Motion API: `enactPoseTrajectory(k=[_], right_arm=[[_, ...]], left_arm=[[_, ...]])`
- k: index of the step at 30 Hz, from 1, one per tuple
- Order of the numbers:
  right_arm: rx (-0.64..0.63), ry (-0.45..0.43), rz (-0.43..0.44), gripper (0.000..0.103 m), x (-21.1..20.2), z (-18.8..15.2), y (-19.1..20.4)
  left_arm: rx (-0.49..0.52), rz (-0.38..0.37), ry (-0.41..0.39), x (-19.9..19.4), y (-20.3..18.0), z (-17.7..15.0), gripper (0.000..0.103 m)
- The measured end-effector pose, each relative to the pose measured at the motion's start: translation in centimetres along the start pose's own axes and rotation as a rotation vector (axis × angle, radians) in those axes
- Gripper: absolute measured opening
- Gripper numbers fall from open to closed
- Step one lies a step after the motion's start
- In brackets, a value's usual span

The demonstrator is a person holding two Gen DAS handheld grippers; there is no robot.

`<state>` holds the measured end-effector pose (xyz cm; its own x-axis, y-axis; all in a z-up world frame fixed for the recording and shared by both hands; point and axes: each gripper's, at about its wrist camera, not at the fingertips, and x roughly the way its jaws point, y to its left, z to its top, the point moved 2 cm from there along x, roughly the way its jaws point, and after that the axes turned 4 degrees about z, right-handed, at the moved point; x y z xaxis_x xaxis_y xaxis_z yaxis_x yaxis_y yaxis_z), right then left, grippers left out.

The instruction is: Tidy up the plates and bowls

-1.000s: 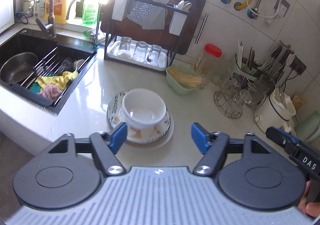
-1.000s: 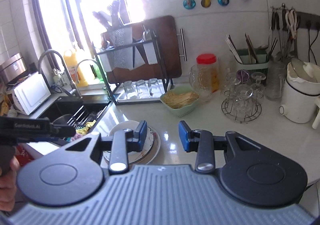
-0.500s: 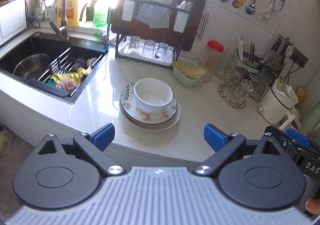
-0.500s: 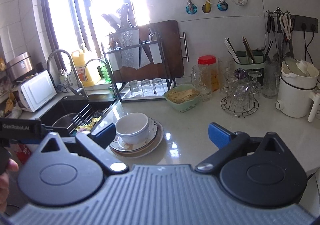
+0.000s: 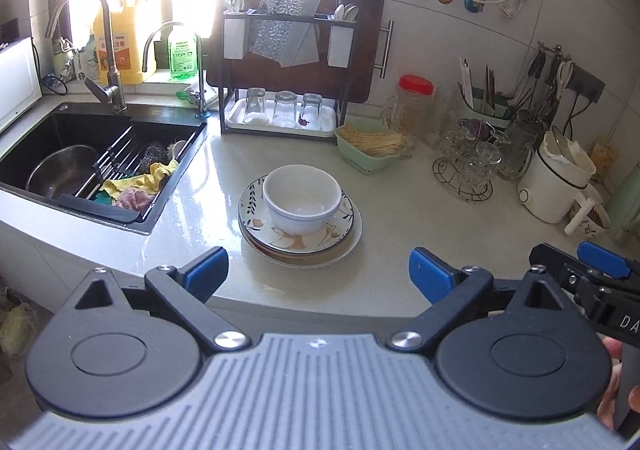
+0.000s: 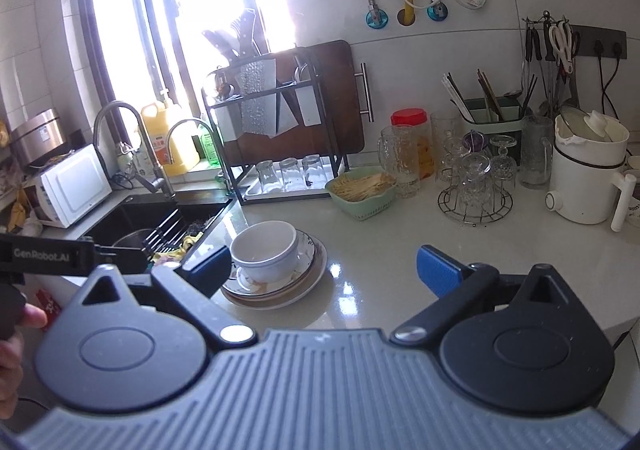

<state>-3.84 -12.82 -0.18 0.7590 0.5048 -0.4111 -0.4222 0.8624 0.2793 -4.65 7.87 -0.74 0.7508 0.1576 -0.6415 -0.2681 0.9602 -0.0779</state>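
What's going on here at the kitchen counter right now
A person holds a two-finger gripper in each hand, tidying dishes. A white bowl sits on a stack of plates on the counter beside the sink. The left gripper and the right gripper are both open and empty, hanging short of the stack and touching nothing.

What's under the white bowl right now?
The white bowl sits on a floral plate, which tops a stack of plates on the counter. Rim edges show more plates below; their exact count and the plate centres are covered.
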Motion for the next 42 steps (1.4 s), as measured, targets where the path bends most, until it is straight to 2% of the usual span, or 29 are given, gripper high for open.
enactPoseTrajectory(k=[11,34,42], right_arm=[[0.014,0.004,0.006,0.101,-0.2,0.1,0.5],[0.03,0.009,-0.009,0.101,-0.8,-0.5,0.4],[0.04,0.005,-0.002,0.101,-1.1,-0.6,0.3]], left_arm=[[0.001,-0.004,-0.015,-0.9,0.3,-0.3,0.099],[0.014,-0.006,0.007,-1.2,-0.1,-0.6,0.099],[0.008,-0.005,0.017,-1.4,0.0,-1.6,0.099]])
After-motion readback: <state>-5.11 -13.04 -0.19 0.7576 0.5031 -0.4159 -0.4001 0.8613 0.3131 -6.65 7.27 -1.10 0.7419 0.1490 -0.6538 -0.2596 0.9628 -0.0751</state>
